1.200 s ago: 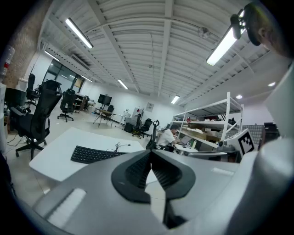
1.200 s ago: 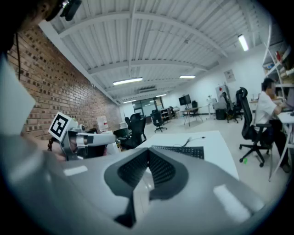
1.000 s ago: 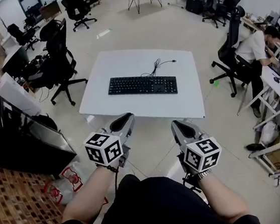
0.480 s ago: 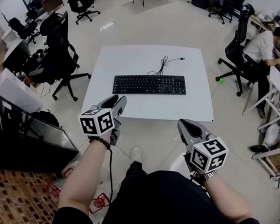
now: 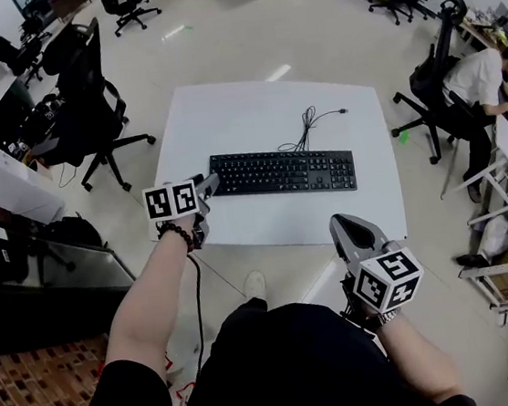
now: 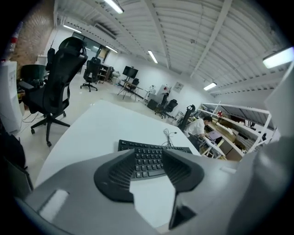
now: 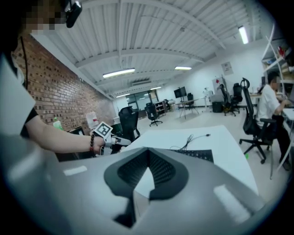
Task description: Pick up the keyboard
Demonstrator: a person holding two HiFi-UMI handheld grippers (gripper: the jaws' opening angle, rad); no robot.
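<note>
On the white table (image 5: 261,114), in the head view, the keyboard (image 5: 282,171) lies with its long axis left to right, and its cable (image 5: 313,121) trails off the far edge. The left claw (image 5: 204,185) is just beside its left end, far nearer than the right claw (image 5: 341,225), which hangs short of the table's near edge. In the left gripper view the jaws are opening and empty, with the keyboard ahead between them and bare table around. In the right gripper view the jaws are pressed together, and the keyboard lies ahead to the right.

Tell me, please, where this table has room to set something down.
Widest: the table's far left, bordered by keyboard, cable and far edge. A narrower strip lies before the keyboard. Crowded: the keyboard's left end, where the left gripper is, empty jaws opening.
</note>
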